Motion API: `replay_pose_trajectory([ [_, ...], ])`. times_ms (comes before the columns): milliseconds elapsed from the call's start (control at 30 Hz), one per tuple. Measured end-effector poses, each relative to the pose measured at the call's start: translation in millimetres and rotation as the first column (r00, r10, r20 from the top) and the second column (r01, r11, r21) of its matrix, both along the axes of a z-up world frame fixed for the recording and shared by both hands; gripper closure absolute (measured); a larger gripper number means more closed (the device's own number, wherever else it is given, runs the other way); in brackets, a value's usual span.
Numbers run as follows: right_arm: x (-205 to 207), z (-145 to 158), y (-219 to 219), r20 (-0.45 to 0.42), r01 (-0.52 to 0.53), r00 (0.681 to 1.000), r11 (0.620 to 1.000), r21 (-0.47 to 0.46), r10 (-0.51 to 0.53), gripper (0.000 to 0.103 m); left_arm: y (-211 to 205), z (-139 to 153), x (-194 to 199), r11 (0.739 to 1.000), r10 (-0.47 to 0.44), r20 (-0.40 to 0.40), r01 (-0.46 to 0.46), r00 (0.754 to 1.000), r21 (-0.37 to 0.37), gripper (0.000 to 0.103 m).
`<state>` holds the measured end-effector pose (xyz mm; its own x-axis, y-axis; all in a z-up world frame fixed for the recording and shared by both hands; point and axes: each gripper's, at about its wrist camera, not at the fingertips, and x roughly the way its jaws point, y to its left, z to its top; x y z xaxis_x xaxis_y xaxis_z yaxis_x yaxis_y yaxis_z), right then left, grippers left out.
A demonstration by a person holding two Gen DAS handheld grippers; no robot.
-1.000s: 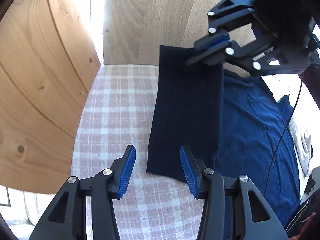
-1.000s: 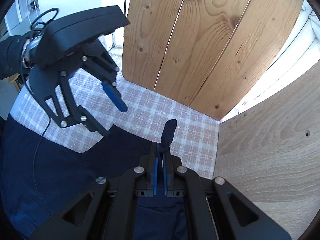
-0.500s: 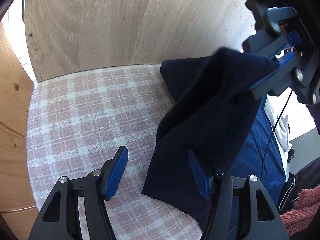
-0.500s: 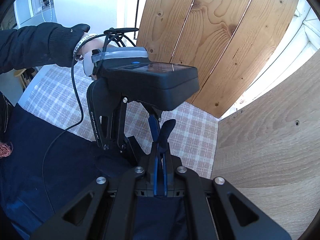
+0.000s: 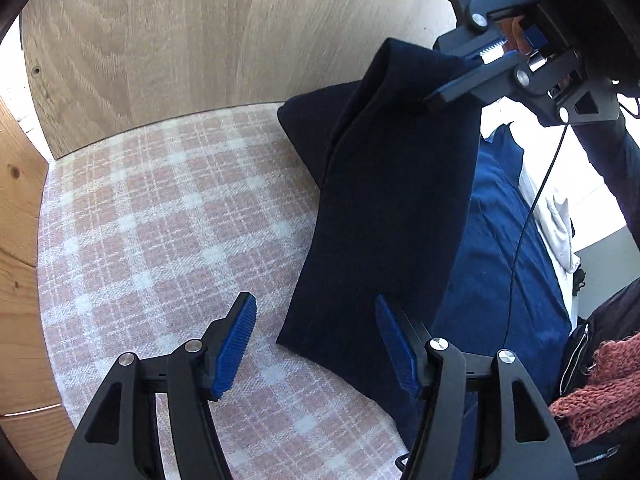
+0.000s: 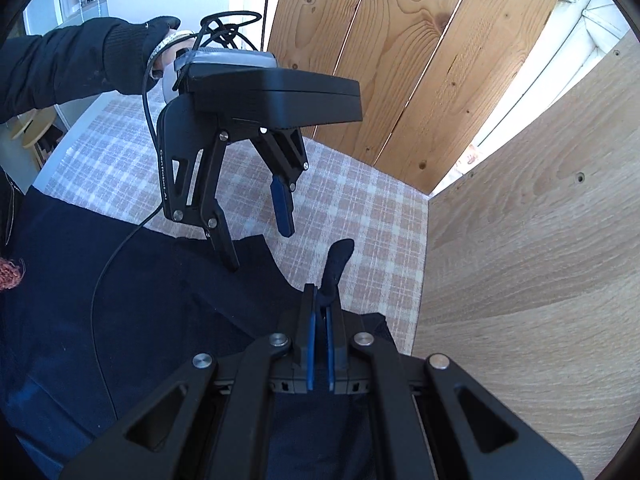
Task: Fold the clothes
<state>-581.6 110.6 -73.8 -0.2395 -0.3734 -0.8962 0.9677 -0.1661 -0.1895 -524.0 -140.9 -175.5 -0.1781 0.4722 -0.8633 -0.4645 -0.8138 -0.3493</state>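
Observation:
A dark navy garment lies on the pink checked tablecloth. Its far end is lifted, pinched in my right gripper. The right wrist view shows that gripper shut on the fabric, with a small tip of cloth poking past the pads. My left gripper hangs open just above the garment's near corner. Its right pad is over the cloth and its left pad over bare tablecloth. Seen from the right wrist, the left gripper points down at the garment's edge.
Wooden panels wall in the table at the back and left, close behind the cloth. A lighter blue part of the garment spreads to the right under a black cable. A red knit and white fabric lie at the far right.
My right gripper has raised the garment's far end, so the cloth now hangs in a fold. My left gripper's jaws have widened and it has swung down toward the near corner.

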Motion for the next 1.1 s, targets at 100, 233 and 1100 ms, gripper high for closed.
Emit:
replay_pose_trajectory([
  [100, 2, -9, 5, 0.023, 0.006, 1.0, 1.0, 0.019, -0.006, 0.099, 15, -8, 2, 0.996, -0.036, 0.022, 0.038, 0.999, -0.084, 0.043],
  [233, 5, -25, 8, 0.039, 0.006, 0.999, 0.998, 0.059, -0.008, 0.099, 22, -9, 1, 0.992, -0.039, 0.016, 0.041, 0.999, -0.119, 0.043],
  [1100, -8, -22, 11, -0.082, 0.104, 0.992, 0.992, 0.078, -0.098, 0.099, 78, 65, 69, 0.972, 0.02, -0.093, 0.002, 0.995, 0.237, 0.098],
])
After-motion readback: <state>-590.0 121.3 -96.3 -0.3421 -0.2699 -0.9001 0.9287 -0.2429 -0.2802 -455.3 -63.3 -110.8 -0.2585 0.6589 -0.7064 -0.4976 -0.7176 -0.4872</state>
